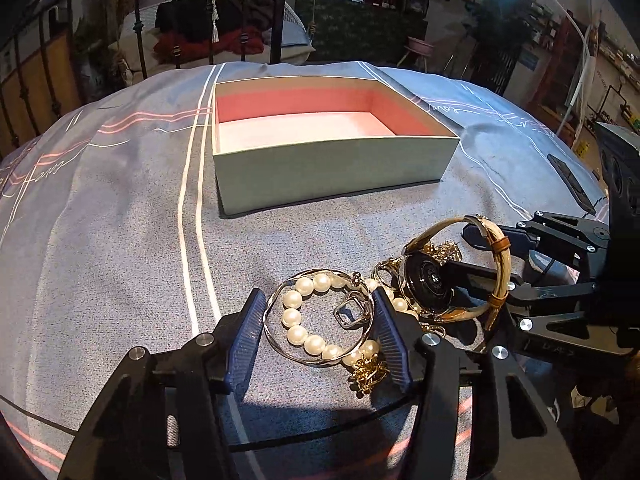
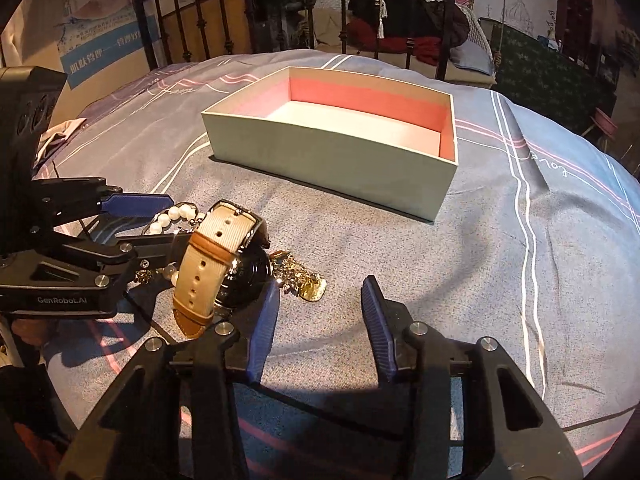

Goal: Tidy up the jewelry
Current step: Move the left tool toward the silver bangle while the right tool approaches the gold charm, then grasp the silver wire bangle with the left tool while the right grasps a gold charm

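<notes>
Currently both claws sit low over the bed (image 1: 120, 208), which is covered by a grey-blue sheet with white and pink lines.

Left claw (image 1: 320, 336): fingers spread apart, blue ribbed pads on either side of a silver bangle (image 1: 276, 344) and a pearl bracelet (image 1: 298, 320) lying inside it. The pads stand just beside the bangle's outer edge on both sides; whether they touch it cannot be told. A small silver ring (image 1: 350, 312) lies within the pearl loop. A gold chain (image 1: 366, 372) is bunched at the near right of the pearls, against the right pad.

Right claw (image 2: 320, 320): fingers apart, nothing between the pads, only bare sheet. Its left pad sits just beside a watch (image 2: 224, 264), which has a black round case and a beige strap with a brown keeper. In the left wrist view the watch (image 1: 432, 280) stands on edge, its strap looped around one finger of the right claw (image 1: 480, 256). A gold ornament (image 2: 304, 280) lies on the sheet just past the watch, towards the box.

Box (image 1: 332, 160): open, pale green outside, pink inner walls, white floor, nothing seen inside. It rests on the bed beyond the jewelry pile, well apart from it and nearer the bed's far edge.

A dark flat phone-like object (image 1: 570, 184) lies near the bed's right edge.
</notes>
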